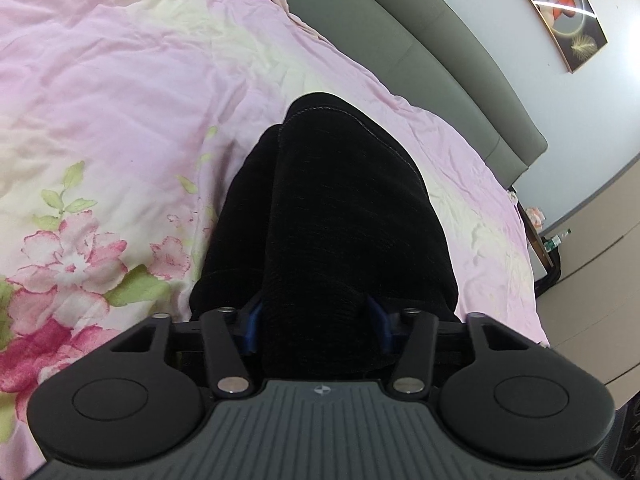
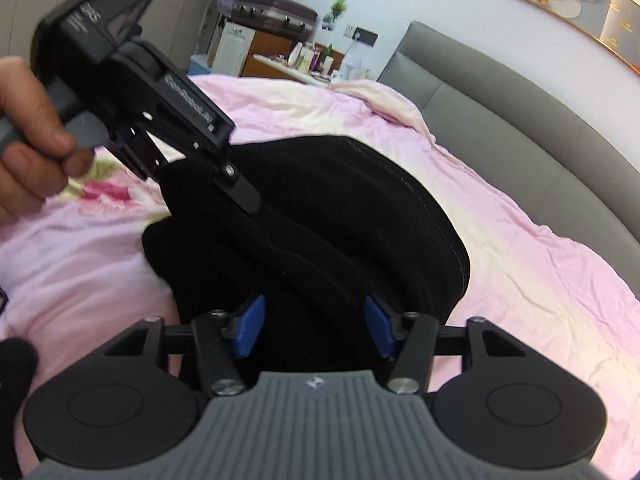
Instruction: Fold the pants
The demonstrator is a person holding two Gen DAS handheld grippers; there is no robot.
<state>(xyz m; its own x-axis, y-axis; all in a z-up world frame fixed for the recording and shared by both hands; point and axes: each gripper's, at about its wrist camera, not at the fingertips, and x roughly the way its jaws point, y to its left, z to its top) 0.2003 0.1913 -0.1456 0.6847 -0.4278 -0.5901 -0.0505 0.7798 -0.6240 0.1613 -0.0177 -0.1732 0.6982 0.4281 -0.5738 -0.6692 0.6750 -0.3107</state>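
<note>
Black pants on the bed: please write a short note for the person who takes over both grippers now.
Left gripper: jaws around a bunch of the black pants; grip looks closed.
Right gripper: jaws around another bunch of the same edge, side by side with the left.
The pants lie on the pink quilt, already doubled over.
Left to do: finish the fold, lay it flat, release.

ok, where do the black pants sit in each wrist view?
Left wrist: black pants fill the centre, running from mid-frame down between the left gripper jaws.
Right wrist: pants at centre, between the right gripper jaws.
Shared landmark: grey headboard, upper right in both.
</note>
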